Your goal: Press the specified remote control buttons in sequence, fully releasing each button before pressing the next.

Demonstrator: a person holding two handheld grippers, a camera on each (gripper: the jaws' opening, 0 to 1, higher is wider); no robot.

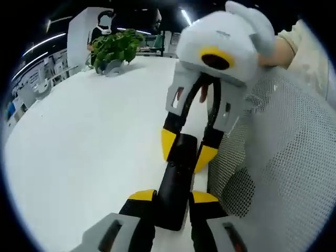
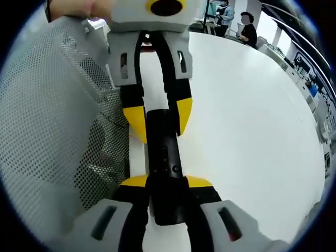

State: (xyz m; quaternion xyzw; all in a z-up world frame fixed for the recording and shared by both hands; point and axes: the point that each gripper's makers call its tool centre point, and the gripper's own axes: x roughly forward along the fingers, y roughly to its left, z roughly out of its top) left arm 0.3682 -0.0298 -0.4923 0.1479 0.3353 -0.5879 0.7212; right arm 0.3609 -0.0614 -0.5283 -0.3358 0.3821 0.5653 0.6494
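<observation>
Remote control [image 1: 176, 181], black and slim, lies between the two tongs with its long axis running straight from one to the other. In the left gripper view it points from 6 o'clock up toward 12; the left tongs [image 1: 173, 199] close narrowly on its near end, yellow pads touching both long edges. The right tongs [image 1: 185, 149] reach down from 12 o'clock and straddle the far end, their yellow tips just beside or touching its sides.

In the right gripper view it is mirrored: the remote control [image 2: 164, 168] runs from 6 to 12, the right tongs [image 2: 165, 184] grip the near end narrowly, and the left tongs [image 2: 160, 118] bracket the far end from 12 o'clock. Small buttons show on the black face, too small to tell apart.

Both hands look equally near; I judge that one pair must let go and turn a tip onto the face before any button can be pressed.

Below is a plain white counter [image 1: 84, 157]. A grey mesh chair back [image 1: 283, 152] stands at 3 o'clock in the left gripper view. A potted plant [image 1: 113, 50] sits at 11 o'clock, far off, with office desks and a person [image 2: 247, 31] beyond.
</observation>
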